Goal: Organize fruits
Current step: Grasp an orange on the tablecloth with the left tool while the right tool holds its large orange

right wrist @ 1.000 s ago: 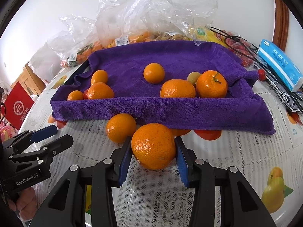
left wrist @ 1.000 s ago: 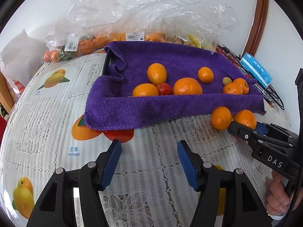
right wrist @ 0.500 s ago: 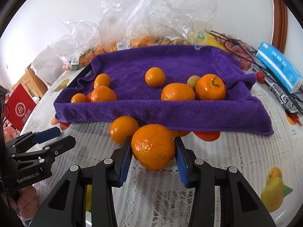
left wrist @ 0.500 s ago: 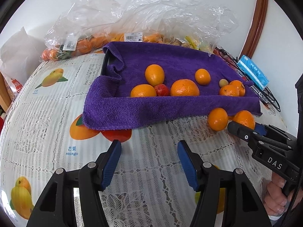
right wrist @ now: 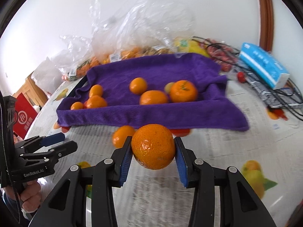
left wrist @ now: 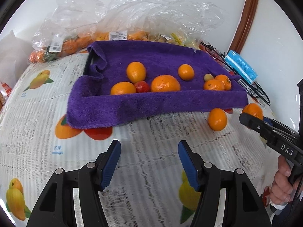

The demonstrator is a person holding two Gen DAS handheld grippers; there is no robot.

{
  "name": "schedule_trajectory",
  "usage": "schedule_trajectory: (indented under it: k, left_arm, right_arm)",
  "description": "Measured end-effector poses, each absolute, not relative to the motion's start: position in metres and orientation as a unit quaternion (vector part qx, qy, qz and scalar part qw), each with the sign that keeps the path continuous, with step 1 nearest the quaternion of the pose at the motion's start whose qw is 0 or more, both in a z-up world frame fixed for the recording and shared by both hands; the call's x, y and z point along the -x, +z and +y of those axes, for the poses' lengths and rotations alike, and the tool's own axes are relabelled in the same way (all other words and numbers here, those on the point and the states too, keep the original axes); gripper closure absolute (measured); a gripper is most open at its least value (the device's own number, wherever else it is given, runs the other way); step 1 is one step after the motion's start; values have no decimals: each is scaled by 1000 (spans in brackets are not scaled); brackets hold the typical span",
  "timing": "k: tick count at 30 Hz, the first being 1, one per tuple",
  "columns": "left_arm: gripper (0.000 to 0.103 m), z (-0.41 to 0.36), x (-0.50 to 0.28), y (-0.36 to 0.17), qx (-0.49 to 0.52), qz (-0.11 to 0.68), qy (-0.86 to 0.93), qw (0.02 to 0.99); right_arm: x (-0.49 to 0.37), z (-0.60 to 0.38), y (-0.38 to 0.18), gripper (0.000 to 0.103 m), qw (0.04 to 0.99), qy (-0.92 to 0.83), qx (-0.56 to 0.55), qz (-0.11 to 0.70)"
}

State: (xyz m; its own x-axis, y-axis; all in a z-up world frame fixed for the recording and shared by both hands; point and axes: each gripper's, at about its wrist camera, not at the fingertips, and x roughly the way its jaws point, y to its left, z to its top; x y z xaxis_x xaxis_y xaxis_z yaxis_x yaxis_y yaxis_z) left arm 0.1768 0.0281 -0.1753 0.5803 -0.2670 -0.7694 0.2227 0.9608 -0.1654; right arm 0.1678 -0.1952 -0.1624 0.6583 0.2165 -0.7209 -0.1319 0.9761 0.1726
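A purple towel (left wrist: 151, 102) (right wrist: 151, 115) lies over a black tray and holds several oranges, a small red fruit (left wrist: 142, 86) and a pale green one (left wrist: 208, 77). My right gripper (right wrist: 153, 151) is shut on a large orange (right wrist: 153, 146) (left wrist: 252, 110), held just above the tablecloth in front of the towel's near edge. Another orange (left wrist: 217, 119) (right wrist: 123, 135) lies loose on the cloth beside it. My left gripper (left wrist: 149, 147) (right wrist: 66, 141) hovers over bare tablecloth left of that, its jaws opening with nothing between them.
Clear plastic bags (left wrist: 132, 19) of oranges and other fruit are piled behind the towel. A blue tissue pack (right wrist: 263, 64), black cables (right wrist: 284, 98) and small red fruits sit to the right. A red bag (right wrist: 22, 117) stands beyond the table's left edge.
My right gripper has risen with the large orange, lifting it off the cloth toward the towel. The left gripper has barely moved.
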Motion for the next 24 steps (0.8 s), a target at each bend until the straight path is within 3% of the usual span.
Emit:
schedule_trajectory:
  k: [21, 22, 24]
  left_arm:
    - [40, -120, -186, -172, -32, 439, -247, 863]
    - [41, -125, -187, -174, -33, 440, -247, 863]
    - [61, -135, -189, -180, -42, 444, -238, 863]
  right_arm:
    - [-134, -308, -166, 60, 915, 14, -73, 396]
    - [-132, -312, -167, 60, 915, 12, -75, 396]
    - [-131, -319, -168, 60, 915, 9, -78, 396]
